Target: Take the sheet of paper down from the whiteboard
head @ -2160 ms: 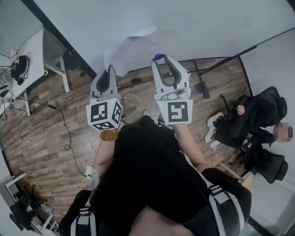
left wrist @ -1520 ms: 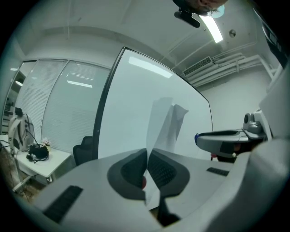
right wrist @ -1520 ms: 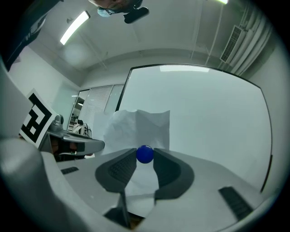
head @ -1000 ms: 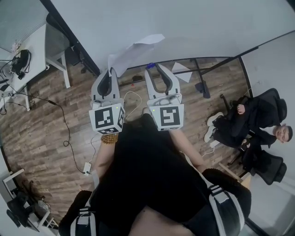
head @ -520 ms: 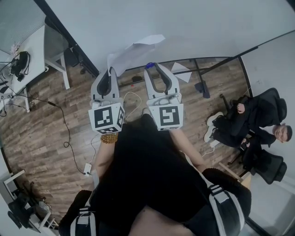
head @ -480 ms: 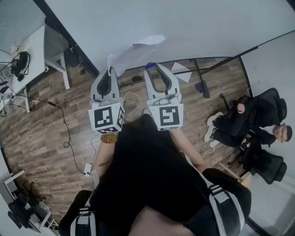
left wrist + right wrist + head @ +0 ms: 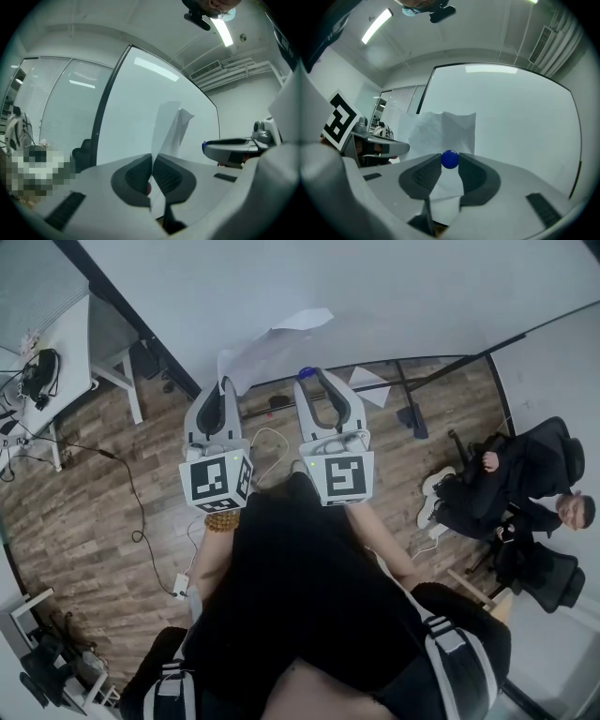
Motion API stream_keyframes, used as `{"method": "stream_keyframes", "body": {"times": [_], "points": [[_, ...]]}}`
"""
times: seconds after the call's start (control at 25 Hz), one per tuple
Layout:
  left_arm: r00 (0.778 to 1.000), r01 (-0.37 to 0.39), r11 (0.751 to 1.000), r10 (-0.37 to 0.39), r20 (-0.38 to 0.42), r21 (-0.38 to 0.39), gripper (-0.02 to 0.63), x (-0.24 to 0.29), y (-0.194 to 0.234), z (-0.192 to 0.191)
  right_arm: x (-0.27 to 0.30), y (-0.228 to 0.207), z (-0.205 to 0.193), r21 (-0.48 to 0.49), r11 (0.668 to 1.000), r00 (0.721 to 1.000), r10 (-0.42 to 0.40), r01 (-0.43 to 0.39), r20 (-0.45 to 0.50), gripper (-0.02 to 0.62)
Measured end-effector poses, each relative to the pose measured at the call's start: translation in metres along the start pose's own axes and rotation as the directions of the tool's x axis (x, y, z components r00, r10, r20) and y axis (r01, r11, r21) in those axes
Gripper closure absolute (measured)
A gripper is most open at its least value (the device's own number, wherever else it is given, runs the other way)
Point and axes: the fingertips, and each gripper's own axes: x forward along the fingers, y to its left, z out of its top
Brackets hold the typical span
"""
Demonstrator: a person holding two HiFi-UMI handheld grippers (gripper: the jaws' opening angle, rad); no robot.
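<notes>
The white sheet of paper (image 7: pixel 267 348) stands crumpled in front of the whiteboard (image 7: pixel 394 287), its top corner curled over. My left gripper (image 7: pixel 226 383) is shut on the sheet's lower left edge. In the left gripper view the paper (image 7: pixel 172 131) runs edge-on between the closed jaws of the left gripper (image 7: pixel 152 164). My right gripper (image 7: pixel 309 376) is shut on a small blue magnet (image 7: pixel 307 372), a little off the board. In the right gripper view the magnet (image 7: pixel 450 159) sits between the jaw tips of the right gripper (image 7: pixel 450 163), with the paper (image 7: pixel 445 129) behind it.
A small white scrap (image 7: pixel 368 385) lies on the wooden floor by the whiteboard's stand (image 7: pixel 408 413). A person sits in a black chair (image 7: pixel 525 512) at the right. A white desk (image 7: pixel 61 343) stands at the left, and a cable (image 7: pixel 141 512) trails over the floor.
Two seconds ago the right gripper was closer to the board; it has drawn back with the blue magnet. The sheet's top has curled away. Over the last second both grippers stayed still.
</notes>
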Motion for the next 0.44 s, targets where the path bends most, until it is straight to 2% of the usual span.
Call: {"method": "stream_keyframes", "body": {"times": [0.44], "points": [[1.000,-0.001,1.000,0.001,0.007,-0.021,0.597,0.0069,0.0070,0.0041,0.0088,-0.0014,0.0023,-0.006,1.000,1.000,-0.001,0.001,0.008,0.483]]}}
